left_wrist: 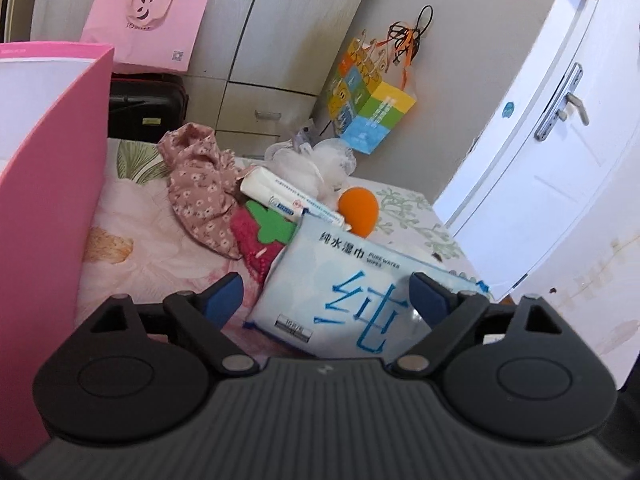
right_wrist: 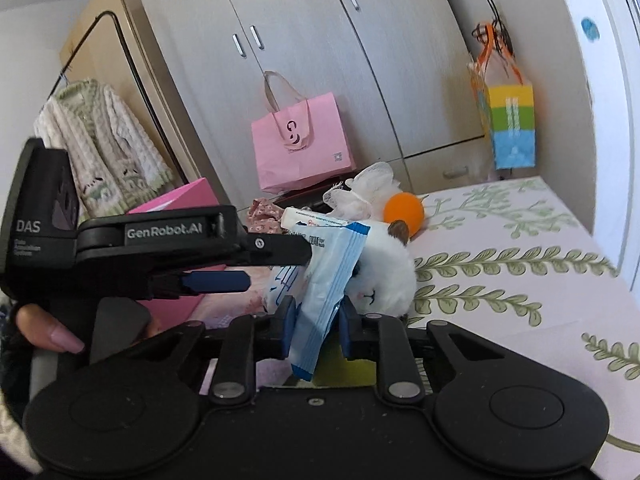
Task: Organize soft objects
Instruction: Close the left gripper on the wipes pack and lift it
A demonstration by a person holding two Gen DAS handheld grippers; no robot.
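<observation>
A light blue pack of wet wipes (left_wrist: 340,292) stands tilted on the bed. My left gripper (left_wrist: 324,296) is open, its blue pads on either side of the pack's near end. My right gripper (right_wrist: 316,320) is shut on the pack's sealed edge (right_wrist: 328,280) and holds it up. The left gripper (right_wrist: 224,264) also shows in the right wrist view, beside the pack. Behind lie a floral cloth (left_wrist: 200,184), a red and green strawberry plush (left_wrist: 260,232), a white tissue pack (left_wrist: 288,196), an orange ball (left_wrist: 358,208), a white mesh puff (left_wrist: 312,164) and a white plush animal (right_wrist: 384,276).
A pink box (left_wrist: 44,200) stands open at the left on the bed (right_wrist: 520,288). A black suitcase (left_wrist: 144,108) and pink paper bag (left_wrist: 148,20) are behind. A colourful bag (left_wrist: 368,108) hangs on the wardrobe. A white door (left_wrist: 540,152) is at the right.
</observation>
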